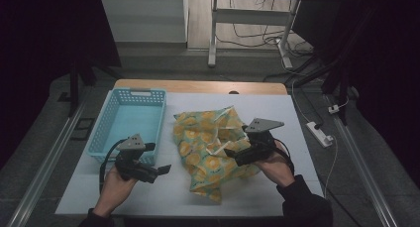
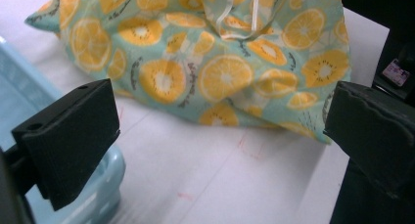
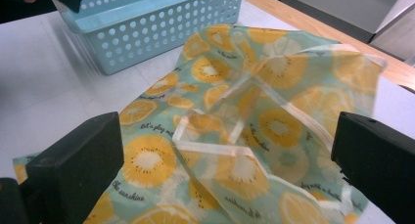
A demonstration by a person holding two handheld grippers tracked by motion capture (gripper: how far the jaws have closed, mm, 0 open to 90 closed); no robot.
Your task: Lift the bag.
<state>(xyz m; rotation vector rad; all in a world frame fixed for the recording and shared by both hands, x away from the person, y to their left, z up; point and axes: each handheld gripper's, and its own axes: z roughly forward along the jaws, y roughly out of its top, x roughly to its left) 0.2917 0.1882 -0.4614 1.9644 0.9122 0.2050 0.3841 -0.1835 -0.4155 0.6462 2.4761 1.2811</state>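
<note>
Centrally on the white-topped bench [image 1: 277, 187] lies a crumpled orange-slice printed bag [image 1: 210, 147], mint green with clear plastic panels and pale ribbon-like handles, its folds rising unevenly toward the far edge. Just beside it, to the person's left, stands a light blue perforated basket [image 1: 106, 125], apart from the fabric. The left gripper [image 1: 161, 171] hovers over bare bench near the basket's near corner, jaws spread wide and holding nothing; the left gripper view looks between them at the bag's near edge. The right gripper [image 1: 233, 154] sits over the bag's right portion, jaws likewise wide with nothing clamped between them; whether its lower parts touch the fabric cannot be told from the dim high view. The right gripper view shows a creased clear panel [image 3: 244, 141] between the jaws, with the basket beyond.
</note>
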